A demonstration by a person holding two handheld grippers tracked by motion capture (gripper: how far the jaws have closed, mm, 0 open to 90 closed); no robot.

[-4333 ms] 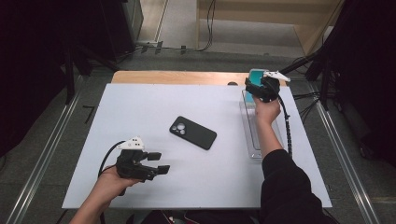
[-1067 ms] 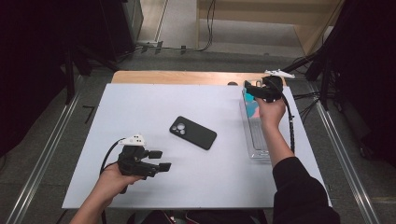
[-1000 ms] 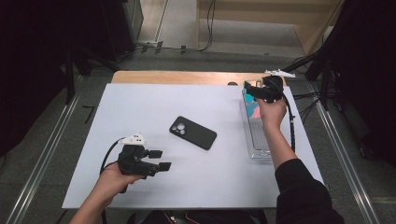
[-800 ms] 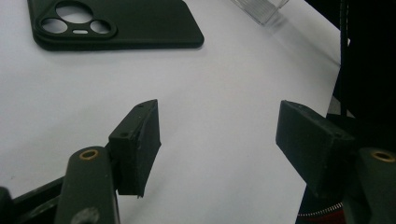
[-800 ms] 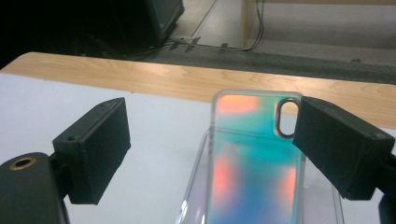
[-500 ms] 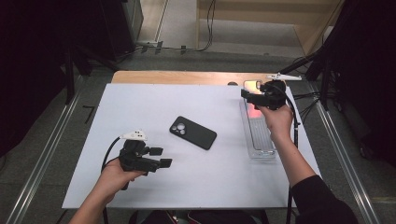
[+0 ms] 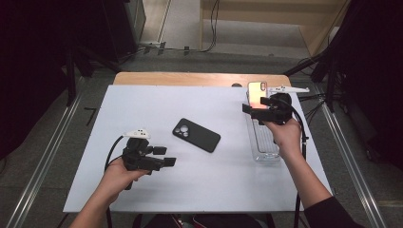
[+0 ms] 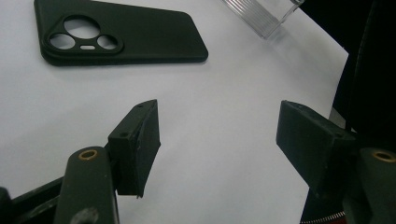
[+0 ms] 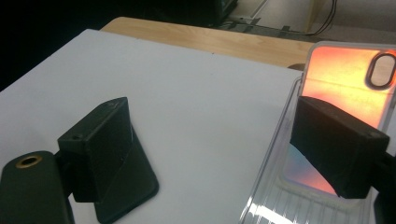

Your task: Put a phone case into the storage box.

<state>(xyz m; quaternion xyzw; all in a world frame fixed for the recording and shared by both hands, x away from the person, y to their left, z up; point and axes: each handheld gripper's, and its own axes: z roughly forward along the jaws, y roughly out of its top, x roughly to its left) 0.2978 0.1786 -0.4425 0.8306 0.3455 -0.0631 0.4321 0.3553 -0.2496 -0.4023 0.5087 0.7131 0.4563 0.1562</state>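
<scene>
A translucent phone case [image 7: 257,92] glowing orange stands upright at the far end of a clear ribbed tray [image 7: 263,142] on the right of the white table. My right gripper [image 7: 255,105] hovers just in front of it, open. In the right gripper view the case [image 9: 345,74] rises behind the right jaw, not between the jaws of my gripper [image 9: 210,107]; whether that jaw touches it I cannot tell. A black phone case [image 7: 196,135] lies flat mid-table, camera cut-outs up. My left gripper [image 7: 166,156] rests near the front left, open and empty [image 8: 217,109], with the black case [image 8: 140,32] ahead of it.
The white table top [image 7: 214,194] has bare room in front and at the left. A wooden strip [image 7: 190,78] runs along its far edge. Cables trail from both grippers. A corner of the tray [image 8: 259,11] shows in the left gripper view.
My right gripper has drawn back from the tray's far end toward the person and risen a little. The case now stands free beyond it, showing orange instead of teal. The left gripper stayed put.
</scene>
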